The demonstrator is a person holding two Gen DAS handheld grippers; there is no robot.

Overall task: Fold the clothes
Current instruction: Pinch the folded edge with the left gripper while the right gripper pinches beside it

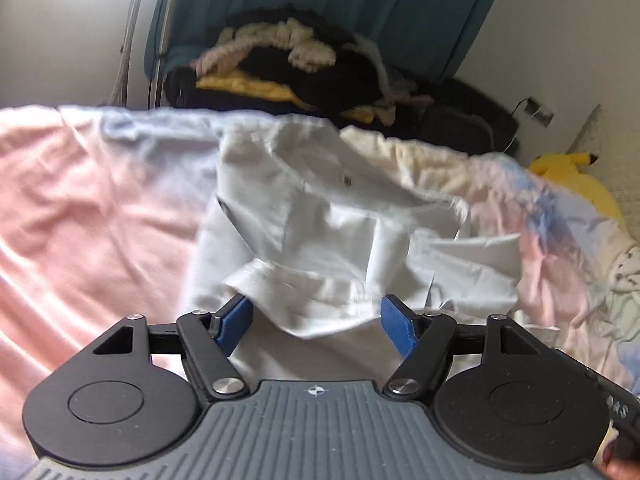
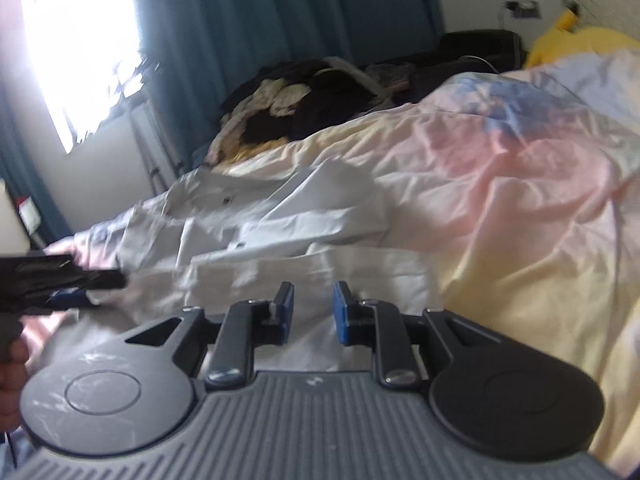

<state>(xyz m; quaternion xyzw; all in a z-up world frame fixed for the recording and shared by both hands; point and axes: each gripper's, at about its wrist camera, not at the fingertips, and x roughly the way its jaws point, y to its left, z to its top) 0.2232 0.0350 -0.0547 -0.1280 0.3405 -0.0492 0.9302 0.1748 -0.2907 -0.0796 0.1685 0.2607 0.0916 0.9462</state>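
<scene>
A crumpled white button shirt [image 1: 332,216] lies spread on the bed, collar end away from me. In the left wrist view my left gripper [image 1: 315,304] stands wide open just above the shirt's near edge; a loose fold lies between the blue pads [image 1: 234,322], which do not press on it. In the right wrist view the shirt [image 2: 280,224] stretches leftward. My right gripper [image 2: 314,292] hovers over its near part, jaws a narrow gap apart with nothing pinched. The left gripper [image 2: 68,296] shows at the left edge over the shirt, a hand [image 2: 12,364] holding it.
A pink, yellow and blue duvet [image 1: 92,184] [image 2: 520,184] covers the bed. Behind the bed a pile of dark, cream and yellow clothes [image 1: 288,64] [image 2: 304,92] sits before a teal curtain [image 1: 360,0]. A yellow plush toy [image 1: 572,172] lies at the far right.
</scene>
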